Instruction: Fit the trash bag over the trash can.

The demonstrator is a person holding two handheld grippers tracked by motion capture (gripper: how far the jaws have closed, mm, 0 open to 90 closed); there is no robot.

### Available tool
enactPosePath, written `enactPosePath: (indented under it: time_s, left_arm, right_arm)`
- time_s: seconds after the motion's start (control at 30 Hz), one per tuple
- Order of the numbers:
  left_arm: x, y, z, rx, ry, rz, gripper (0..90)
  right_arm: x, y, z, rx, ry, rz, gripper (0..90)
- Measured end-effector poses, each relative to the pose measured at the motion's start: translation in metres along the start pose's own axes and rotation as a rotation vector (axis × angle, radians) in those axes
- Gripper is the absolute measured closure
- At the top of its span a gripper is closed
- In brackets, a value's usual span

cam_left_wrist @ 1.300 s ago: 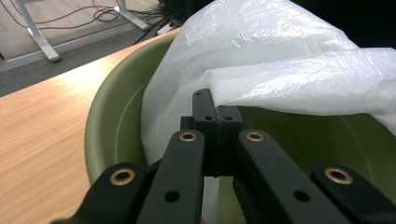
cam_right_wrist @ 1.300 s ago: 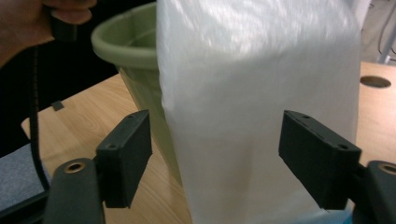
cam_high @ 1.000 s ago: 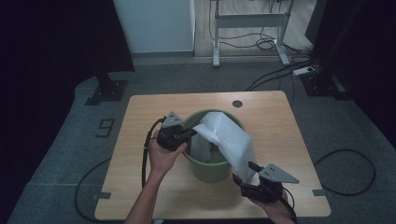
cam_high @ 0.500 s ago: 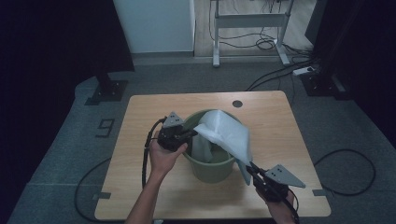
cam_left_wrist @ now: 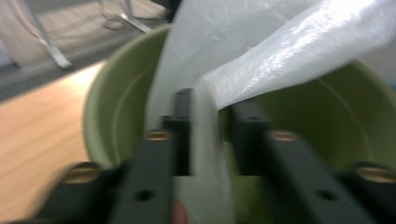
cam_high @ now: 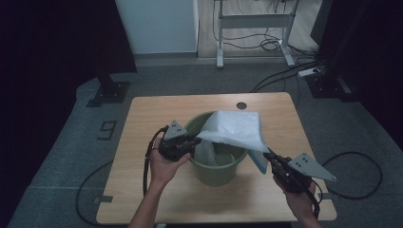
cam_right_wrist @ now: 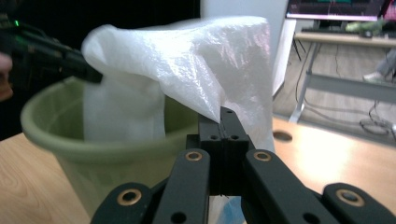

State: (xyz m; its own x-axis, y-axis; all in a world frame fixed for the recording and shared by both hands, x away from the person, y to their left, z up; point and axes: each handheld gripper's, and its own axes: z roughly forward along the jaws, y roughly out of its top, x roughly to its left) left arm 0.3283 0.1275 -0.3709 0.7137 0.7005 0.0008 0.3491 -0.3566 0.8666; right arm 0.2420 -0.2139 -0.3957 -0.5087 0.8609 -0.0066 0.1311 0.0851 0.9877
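In the high view the person's left forearm comes up from the bottom edge, and the left gripper [cam_high: 178, 142] sits against the near-left rim of the green bucket [cam_high: 216, 168], its jaws nipped on one corner of the white plastic bag [cam_high: 235, 130]; the right gripper [cam_high: 280, 166] is held low to the right of the bucket, jaws pressed together on the bag's opposite corner, so the bag stretches as a sheet over the bucket's mouth with its lower part hanging inside. The bucket stands near the middle of the wooden table [cam_high: 142, 190], with bare tabletop on every side of it, widest to its left, and a small dark hole [cam_high: 242, 105] in the table just beyond it. In the left gripper view the two jaws rise over the bucket [cam_left_wrist: 112, 121] rim with a narrow gap between them, and a strip of the bag [cam_left_wrist: 261, 60] runs down through that gap; the picture is blurred, but the film looks held between them, and the bag spreads up and over the bucket's pale green inside. In the right gripper view the right gripper [cam_right_wrist: 220, 122] has its jaws fully together on a pinch of the bag [cam_right_wrist: 187, 60], which billows above the bucket [cam_right_wrist: 70, 140]; the left gripper [cam_right_wrist: 70, 60] holds the bag's far corner above the bucket's left rim
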Motion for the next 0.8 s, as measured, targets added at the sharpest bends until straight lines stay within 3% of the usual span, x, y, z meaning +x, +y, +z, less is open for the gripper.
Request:
enactPosePath:
  time_s: [0.07,0.13,0.3,0.53,0.8]
  left_arm:
    - [-0.003,0.001,-0.003,-0.011,0.009,0.006,54.4]
    - [-0.004,0.002,-0.007,-0.030,-0.018,0.007,44.5]
    - [-0.012,0.009,-0.014,-0.056,-0.065,0.050,33.8]
    - [-0.019,0.018,-0.008,-0.054,-0.095,0.095,32.3]
    - [-0.030,0.025,-0.004,-0.062,-0.083,0.150,40.7]
  right_arm:
    - [0.000,0.011,0.000,-0.013,0.016,-0.019,89.0]
    - [0.001,0.021,0.001,-0.028,0.027,-0.043,89.0]
    - [0.005,0.039,0.006,-0.030,0.059,-0.068,89.0]
    - [0.013,0.052,0.018,-0.018,0.108,-0.089,89.0]
    - [0.018,0.053,0.032,0.018,0.142,-0.081,89.0]
